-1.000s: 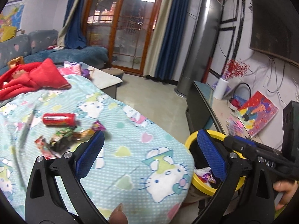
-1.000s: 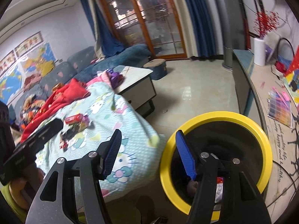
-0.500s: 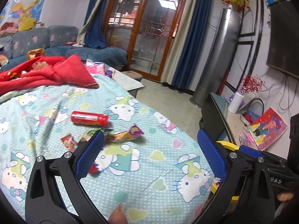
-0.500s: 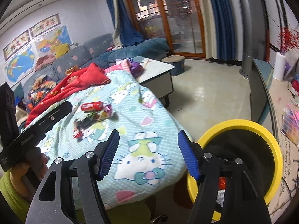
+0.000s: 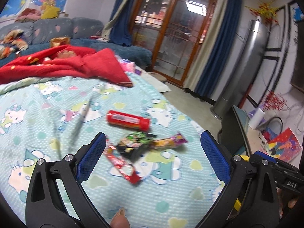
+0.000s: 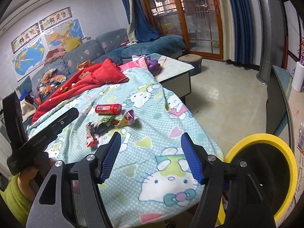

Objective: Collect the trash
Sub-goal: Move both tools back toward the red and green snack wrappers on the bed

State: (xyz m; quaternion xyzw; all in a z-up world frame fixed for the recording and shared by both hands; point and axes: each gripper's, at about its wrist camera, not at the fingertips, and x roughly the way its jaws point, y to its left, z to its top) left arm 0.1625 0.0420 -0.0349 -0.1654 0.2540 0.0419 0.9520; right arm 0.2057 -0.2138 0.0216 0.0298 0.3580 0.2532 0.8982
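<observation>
Trash lies on a Hello Kitty blanket [image 5: 171, 199]: a red cylindrical container [image 5: 128, 121], a dark green wrapper [image 5: 135, 144], a yellow-purple wrapper [image 5: 170, 142] and a red wrapper [image 5: 121, 164]. My left gripper [image 5: 152, 156] is open, just above and in front of the wrappers. My right gripper [image 6: 152, 156] is open and empty over the blanket's near edge; the container [image 6: 108, 109] and wrappers [image 6: 108, 124] lie farther left. A yellow-rimmed bin [image 6: 266, 171] stands at the right.
A red blanket [image 5: 62, 66] lies at the back of the table. A white low table [image 6: 172, 70], a sofa [image 6: 114, 47], a TV console [image 6: 279, 102] and a tall silver unit [image 5: 245, 66] surround the tiled floor [image 6: 228, 98].
Both grippers swung left from the yellow bin toward the blanket. My left gripper has come close over the wrappers. Both stayed open.
</observation>
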